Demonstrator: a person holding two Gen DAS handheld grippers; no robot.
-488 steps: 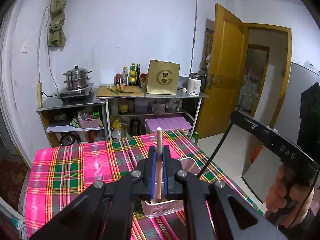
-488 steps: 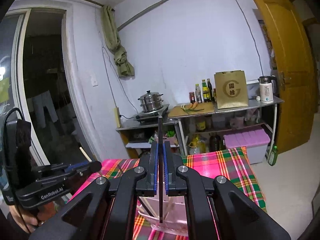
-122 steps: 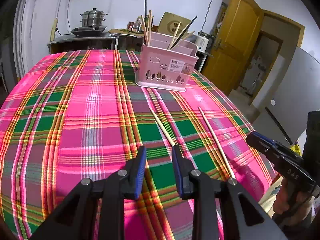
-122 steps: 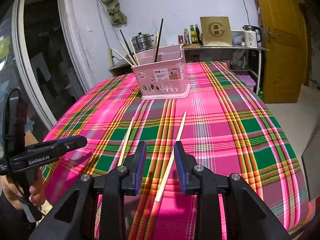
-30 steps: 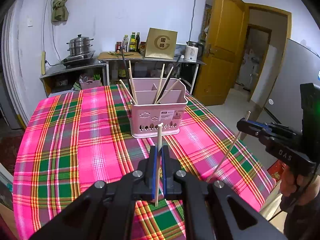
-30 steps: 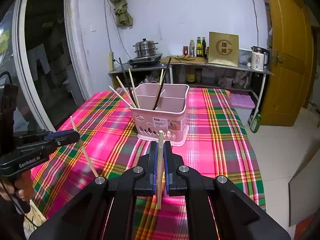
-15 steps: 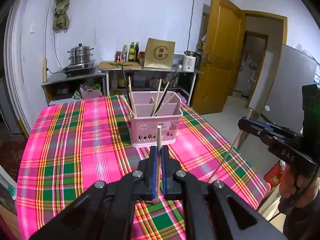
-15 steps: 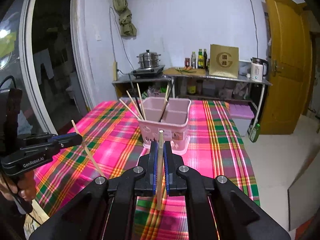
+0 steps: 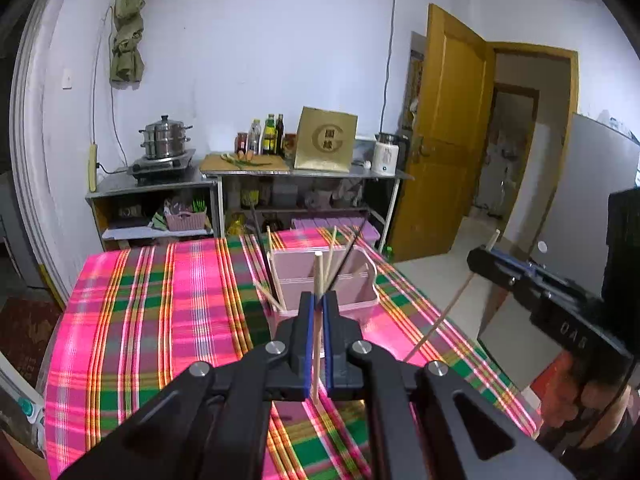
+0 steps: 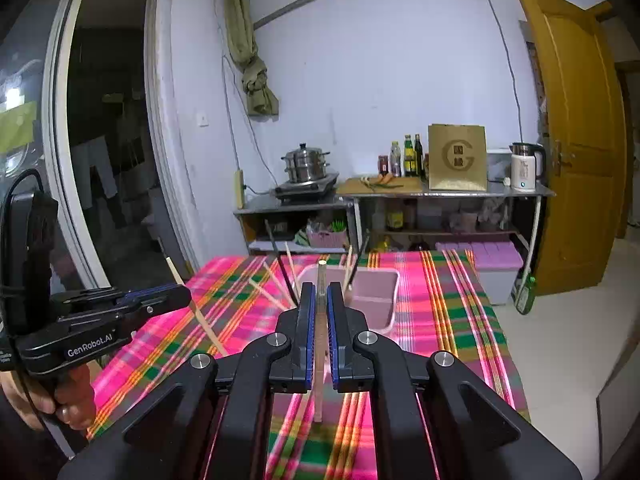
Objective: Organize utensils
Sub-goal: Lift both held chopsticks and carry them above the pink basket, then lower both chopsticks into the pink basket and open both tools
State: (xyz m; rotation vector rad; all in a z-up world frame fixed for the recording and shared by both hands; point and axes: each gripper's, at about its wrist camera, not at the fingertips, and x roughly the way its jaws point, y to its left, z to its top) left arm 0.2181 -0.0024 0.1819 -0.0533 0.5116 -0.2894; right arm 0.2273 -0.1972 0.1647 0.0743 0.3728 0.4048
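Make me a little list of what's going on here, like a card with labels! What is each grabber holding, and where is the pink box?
left gripper: shut on a light wooden chopstick, held upright
right gripper: shut on another wooden chopstick, held upright
pink holder: stands on the table, ahead of both grippers
inside the holder: several chopsticks leaning, some light, some dark
table: covered with a pink and green plaid cloth
not yet done: both held chopsticks are outside the holder

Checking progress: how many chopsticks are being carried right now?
2: one chopstick clamped in the left gripper, another chopstick in the right gripper; others already stand in the pink holder.
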